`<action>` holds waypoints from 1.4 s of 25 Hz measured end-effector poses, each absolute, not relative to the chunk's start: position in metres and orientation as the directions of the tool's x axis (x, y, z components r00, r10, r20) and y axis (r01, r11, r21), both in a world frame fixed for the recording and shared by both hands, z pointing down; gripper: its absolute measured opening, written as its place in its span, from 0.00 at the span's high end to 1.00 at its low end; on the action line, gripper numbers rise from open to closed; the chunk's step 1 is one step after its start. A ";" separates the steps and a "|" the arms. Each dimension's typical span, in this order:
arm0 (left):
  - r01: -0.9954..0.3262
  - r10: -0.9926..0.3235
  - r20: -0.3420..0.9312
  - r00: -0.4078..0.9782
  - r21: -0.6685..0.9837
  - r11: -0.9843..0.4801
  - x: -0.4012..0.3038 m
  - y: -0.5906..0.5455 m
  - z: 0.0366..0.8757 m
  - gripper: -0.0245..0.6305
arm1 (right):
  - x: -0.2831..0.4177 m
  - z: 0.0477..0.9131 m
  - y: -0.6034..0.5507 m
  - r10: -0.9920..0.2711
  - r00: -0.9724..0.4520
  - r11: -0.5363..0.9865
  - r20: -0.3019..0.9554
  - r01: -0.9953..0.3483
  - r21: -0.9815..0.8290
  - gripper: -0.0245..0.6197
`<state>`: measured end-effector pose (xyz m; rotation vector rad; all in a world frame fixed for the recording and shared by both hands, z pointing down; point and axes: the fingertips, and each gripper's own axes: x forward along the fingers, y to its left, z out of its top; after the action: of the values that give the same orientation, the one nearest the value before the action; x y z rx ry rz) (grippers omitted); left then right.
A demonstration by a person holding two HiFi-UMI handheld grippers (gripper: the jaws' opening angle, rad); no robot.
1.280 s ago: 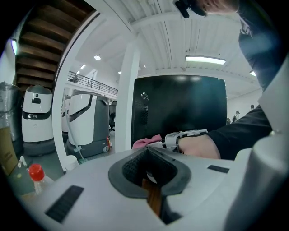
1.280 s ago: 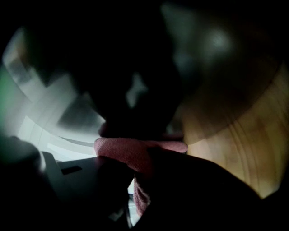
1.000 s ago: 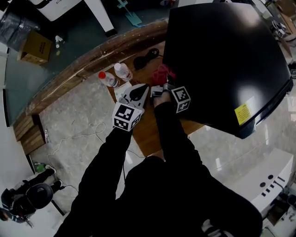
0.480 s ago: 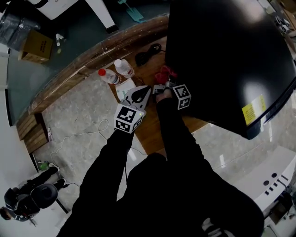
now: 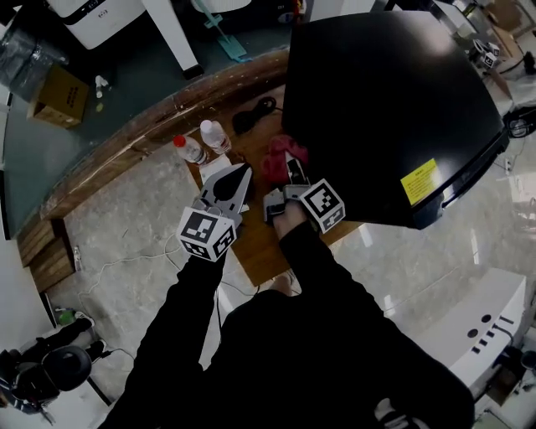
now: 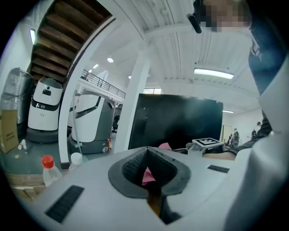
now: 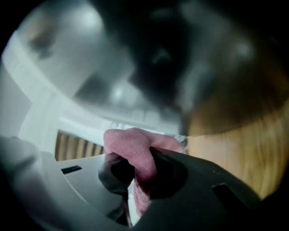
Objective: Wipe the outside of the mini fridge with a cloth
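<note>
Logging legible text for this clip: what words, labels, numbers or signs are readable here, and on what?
Nothing reads clearly.
Yellow label on the mini fridge: print too small to read.
Dark print on the white machine, top left of the head view: too small.
Badge on the white robot, left gripper view: blurred.
Square markers on the two cubes: patterns, no words.

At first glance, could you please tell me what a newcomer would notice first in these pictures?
The big black mini fridge fills the upper right of the head view. At its left side, the right gripper holds a pink cloth. Two plastic bottles stand just left of that, beyond the shut left gripper.
</note>
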<state>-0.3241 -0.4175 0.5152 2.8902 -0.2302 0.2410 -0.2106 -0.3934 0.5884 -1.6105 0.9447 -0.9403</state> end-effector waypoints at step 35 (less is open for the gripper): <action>0.071 0.090 0.108 0.990 0.171 -0.983 -0.280 -0.283 0.431 0.95 | -0.182 0.513 -0.265 -0.872 0.486 -0.073 0.052 -0.024 -0.997 0.87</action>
<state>-0.2802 -0.2828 0.4309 2.9668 0.1213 0.1720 -0.1819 -0.2648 0.5130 -1.4844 0.8237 -0.8500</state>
